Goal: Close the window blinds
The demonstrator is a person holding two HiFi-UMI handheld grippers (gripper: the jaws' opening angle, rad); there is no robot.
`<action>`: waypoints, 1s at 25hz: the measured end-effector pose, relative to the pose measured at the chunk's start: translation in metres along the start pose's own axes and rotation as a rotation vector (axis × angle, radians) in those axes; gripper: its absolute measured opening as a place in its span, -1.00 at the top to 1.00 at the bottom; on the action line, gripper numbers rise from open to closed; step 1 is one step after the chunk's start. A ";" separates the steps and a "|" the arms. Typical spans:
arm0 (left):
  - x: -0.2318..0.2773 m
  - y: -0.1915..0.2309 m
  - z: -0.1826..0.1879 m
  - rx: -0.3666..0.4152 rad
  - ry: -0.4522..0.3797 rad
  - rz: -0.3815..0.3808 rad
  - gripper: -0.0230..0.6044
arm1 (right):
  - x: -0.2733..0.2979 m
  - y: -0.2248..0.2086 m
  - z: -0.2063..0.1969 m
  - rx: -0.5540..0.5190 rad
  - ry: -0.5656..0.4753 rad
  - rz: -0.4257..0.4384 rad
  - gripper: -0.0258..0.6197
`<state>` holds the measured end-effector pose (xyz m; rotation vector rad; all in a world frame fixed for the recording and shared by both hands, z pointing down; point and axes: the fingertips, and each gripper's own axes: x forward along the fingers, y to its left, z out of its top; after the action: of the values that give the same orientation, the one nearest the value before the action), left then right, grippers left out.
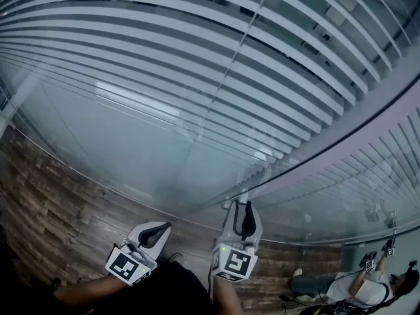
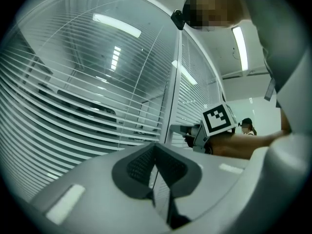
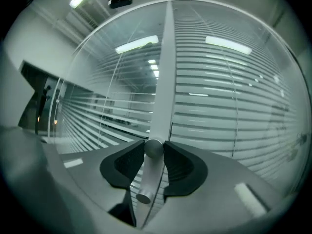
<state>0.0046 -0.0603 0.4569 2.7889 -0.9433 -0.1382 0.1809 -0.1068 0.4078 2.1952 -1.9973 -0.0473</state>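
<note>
Two sets of blinds hung behind glass, one on each side of the right gripper, their slats tilted open with gaps between them. One upright post rose straight ahead of that gripper, between the two sets. The left gripper hovered beside the right one, its jaws together on nothing. The right gripper's jaws were clamped on one round knob on the post; a second knob sat just below them.
</note>
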 end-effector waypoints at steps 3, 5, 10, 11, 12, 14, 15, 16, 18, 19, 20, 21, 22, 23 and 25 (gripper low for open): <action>0.000 0.000 0.000 0.005 0.006 -0.003 0.93 | 0.001 0.004 0.003 -0.144 0.006 -0.003 0.52; 0.002 -0.002 0.002 0.026 0.005 -0.016 0.93 | 0.002 0.006 0.004 -0.235 0.007 0.007 0.52; 0.007 -0.016 0.003 0.062 0.010 -0.072 0.93 | 0.002 0.010 0.001 -0.504 0.031 0.059 0.51; 0.007 -0.017 0.003 0.062 0.009 -0.078 0.93 | 0.001 0.011 0.000 -0.560 0.044 0.051 0.51; 0.008 -0.017 0.004 0.061 0.008 -0.081 0.93 | 0.001 0.012 -0.001 -0.621 0.054 0.039 0.51; 0.009 -0.019 0.004 0.062 0.009 -0.085 0.93 | 0.002 0.013 -0.003 -0.718 0.064 0.018 0.52; 0.010 -0.019 0.004 0.063 0.009 -0.088 0.93 | 0.002 0.013 -0.003 -0.734 0.065 0.015 0.52; 0.010 -0.020 0.004 0.064 0.010 -0.092 0.93 | 0.002 0.014 -0.003 -0.719 0.062 0.018 0.51; 0.011 -0.021 0.003 0.060 0.013 -0.096 0.93 | 0.002 0.014 0.002 -0.565 0.017 0.047 0.51; 0.011 -0.022 0.003 0.057 0.014 -0.097 0.93 | 0.001 0.014 0.007 -0.417 -0.025 0.073 0.50; 0.010 -0.023 0.003 0.054 0.013 -0.098 0.93 | -0.001 0.011 0.010 -0.246 -0.058 0.099 0.48; 0.011 -0.024 0.003 0.054 0.015 -0.100 0.93 | -0.002 0.006 0.011 -0.093 -0.070 0.121 0.45; 0.011 -0.025 0.002 0.055 0.018 -0.104 0.93 | -0.002 0.001 0.009 0.025 -0.065 0.134 0.47; 0.012 -0.026 0.002 0.057 0.019 -0.108 0.93 | -0.002 -0.002 0.007 0.109 -0.054 0.135 0.48; 0.012 -0.026 0.003 0.064 0.014 -0.109 0.93 | -0.002 -0.003 0.001 0.222 -0.036 0.125 0.48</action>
<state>0.0295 -0.0475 0.4484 2.8972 -0.8058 -0.1065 0.1838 -0.1045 0.4058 2.2035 -2.2526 0.1601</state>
